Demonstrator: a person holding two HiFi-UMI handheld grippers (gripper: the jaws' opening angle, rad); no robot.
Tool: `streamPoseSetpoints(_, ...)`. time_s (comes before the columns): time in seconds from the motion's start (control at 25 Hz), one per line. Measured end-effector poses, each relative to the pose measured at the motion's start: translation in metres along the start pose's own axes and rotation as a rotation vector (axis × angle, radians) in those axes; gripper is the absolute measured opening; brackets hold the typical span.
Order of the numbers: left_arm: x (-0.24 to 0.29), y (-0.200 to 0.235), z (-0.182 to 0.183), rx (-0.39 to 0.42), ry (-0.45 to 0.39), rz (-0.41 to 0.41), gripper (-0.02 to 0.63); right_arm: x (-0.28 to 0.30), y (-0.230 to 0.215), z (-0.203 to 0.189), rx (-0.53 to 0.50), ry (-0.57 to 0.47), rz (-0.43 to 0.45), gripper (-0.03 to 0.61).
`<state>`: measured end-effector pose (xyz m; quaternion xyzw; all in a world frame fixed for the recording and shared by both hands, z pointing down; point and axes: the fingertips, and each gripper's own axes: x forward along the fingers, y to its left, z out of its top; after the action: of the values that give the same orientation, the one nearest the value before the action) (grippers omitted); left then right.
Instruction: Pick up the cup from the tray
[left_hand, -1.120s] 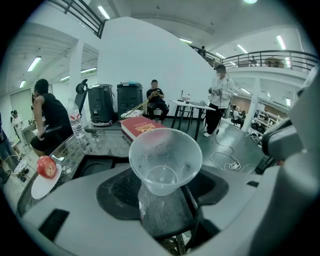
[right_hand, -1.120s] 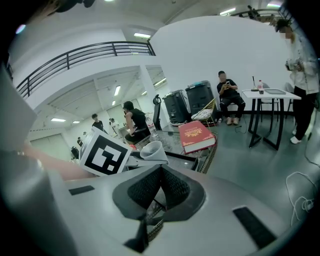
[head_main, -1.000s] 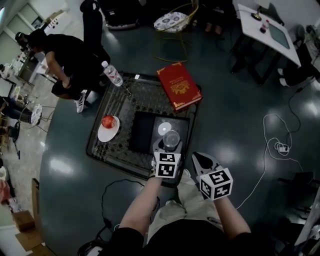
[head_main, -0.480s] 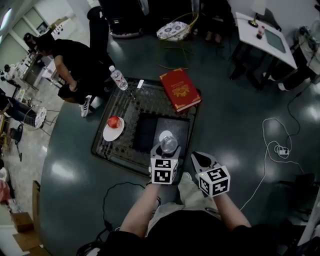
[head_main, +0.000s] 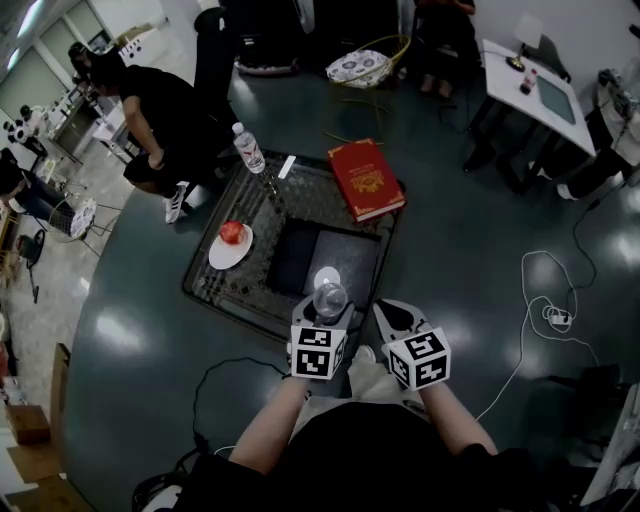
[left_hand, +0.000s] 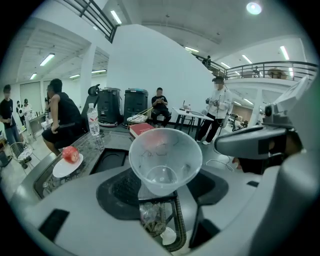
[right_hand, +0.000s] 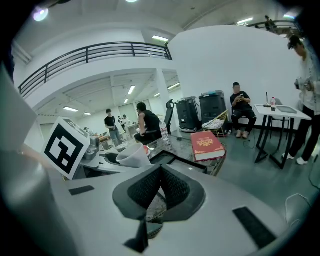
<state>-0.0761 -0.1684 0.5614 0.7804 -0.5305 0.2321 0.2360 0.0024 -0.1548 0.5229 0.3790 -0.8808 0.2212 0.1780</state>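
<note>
Pinches the cup (left_hand: 165, 160) between the wide-set jaws of the left hand-held gripper (head_main: 328, 306), seemingly raised off the tray (head_main: 355, 262) just below and ahead of it. Leaves the right hand-held gripper (right_hand: 159, 187) pressed together and empty alongside. Looks like pickup done, with only carrying away left.

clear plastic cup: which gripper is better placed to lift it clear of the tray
Left. The clear plastic cup sits gripped between the pads of the left gripper. The right gripper is shut with nothing between its jaws, and the cup lies off to its side.
</note>
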Motion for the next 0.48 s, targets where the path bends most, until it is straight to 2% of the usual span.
streamPoseSetpoints(0.48,-0.025,0.008,-0.010,-0.056,-0.025,0.046,0.284,-0.003,0.014,-0.006,-0.064,0.018,0.040,0.009)
